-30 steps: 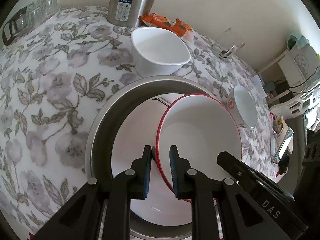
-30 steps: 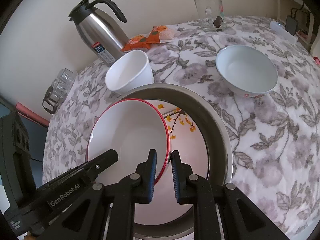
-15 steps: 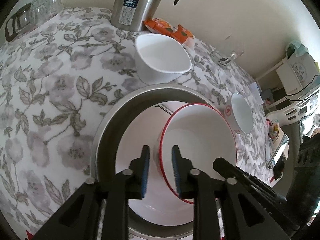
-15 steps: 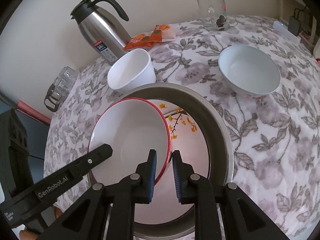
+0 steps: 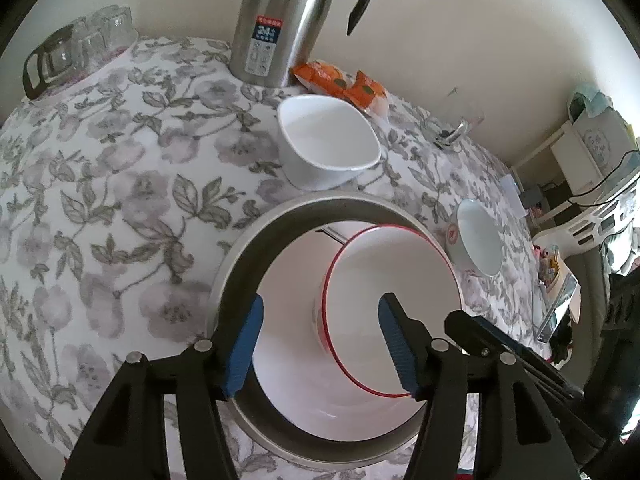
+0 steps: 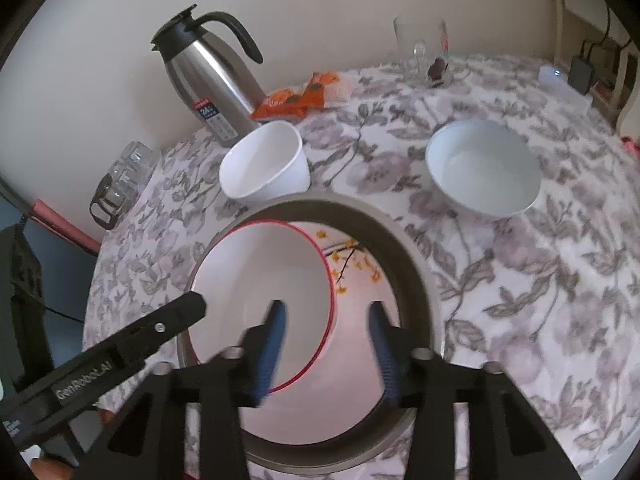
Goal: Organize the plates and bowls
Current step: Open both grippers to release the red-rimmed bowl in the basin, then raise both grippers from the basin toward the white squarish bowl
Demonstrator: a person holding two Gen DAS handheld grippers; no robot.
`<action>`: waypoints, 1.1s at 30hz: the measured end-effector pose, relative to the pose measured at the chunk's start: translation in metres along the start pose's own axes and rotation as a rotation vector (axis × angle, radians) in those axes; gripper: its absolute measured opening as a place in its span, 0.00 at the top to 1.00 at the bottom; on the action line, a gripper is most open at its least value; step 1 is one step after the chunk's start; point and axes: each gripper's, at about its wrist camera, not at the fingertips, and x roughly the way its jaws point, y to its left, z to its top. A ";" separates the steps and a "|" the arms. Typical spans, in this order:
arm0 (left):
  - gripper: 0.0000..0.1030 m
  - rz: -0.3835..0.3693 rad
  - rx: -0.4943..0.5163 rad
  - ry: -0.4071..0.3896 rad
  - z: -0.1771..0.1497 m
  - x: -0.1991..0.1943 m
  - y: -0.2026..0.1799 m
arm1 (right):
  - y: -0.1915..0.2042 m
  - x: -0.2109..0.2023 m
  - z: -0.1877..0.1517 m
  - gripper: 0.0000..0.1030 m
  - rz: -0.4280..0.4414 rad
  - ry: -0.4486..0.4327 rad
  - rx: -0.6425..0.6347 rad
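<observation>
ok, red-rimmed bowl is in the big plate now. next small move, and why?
Probably lift both grippers clear. The red-rimmed white bowl sits in the grey-rimmed plate; the left gripper and right gripper are opening, pads off its rim. The spouted white bowl and pale round bowl remain loose on the floral tablecloth.

A plain cream wall (image 6: 320,8) closes the far side of the room, soft daylight falling evenly across it. The counter (image 5: 120,184) wears a cloth of grey flowers and leaves — pale and matte. Far right in the left wrist view stands white furniture (image 5: 592,152) with cables, blurred in detail.
</observation>
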 end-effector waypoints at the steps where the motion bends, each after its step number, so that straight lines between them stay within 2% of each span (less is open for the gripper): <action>1: 0.36 0.005 0.001 -0.006 0.000 -0.002 0.000 | 0.000 -0.002 0.000 0.43 -0.003 -0.007 -0.002; 3: 0.28 0.023 -0.001 -0.018 0.001 -0.005 0.001 | -0.001 -0.003 0.001 0.39 -0.005 -0.015 0.005; 5: 0.26 0.039 -0.007 -0.032 0.001 -0.008 0.003 | -0.002 -0.003 0.002 0.37 -0.014 -0.017 0.006; 7: 0.25 0.054 -0.022 -0.041 0.002 -0.008 0.008 | -0.003 -0.002 0.002 0.31 -0.025 -0.019 0.008; 8: 0.19 0.060 -0.029 -0.043 0.003 -0.008 0.010 | -0.004 -0.002 0.002 0.28 -0.028 -0.019 0.013; 10: 0.12 0.086 -0.039 -0.053 0.004 -0.008 0.015 | -0.007 -0.001 0.002 0.16 -0.027 -0.020 0.026; 16: 0.10 0.138 -0.070 -0.088 0.007 -0.010 0.027 | -0.009 -0.001 0.002 0.00 -0.030 -0.024 0.026; 22: 0.07 0.201 -0.091 -0.114 0.009 -0.012 0.037 | -0.007 -0.002 0.002 0.00 -0.032 -0.044 0.016; 24: 0.07 0.202 -0.101 -0.121 0.012 -0.011 0.041 | -0.007 -0.004 0.002 0.00 -0.028 -0.056 0.014; 30: 0.07 0.214 -0.167 -0.177 0.028 -0.012 0.061 | -0.006 -0.016 0.005 0.00 -0.012 -0.162 0.017; 33: 0.07 0.215 -0.155 -0.246 0.038 -0.022 0.061 | -0.003 -0.023 0.008 0.00 -0.022 -0.217 -0.005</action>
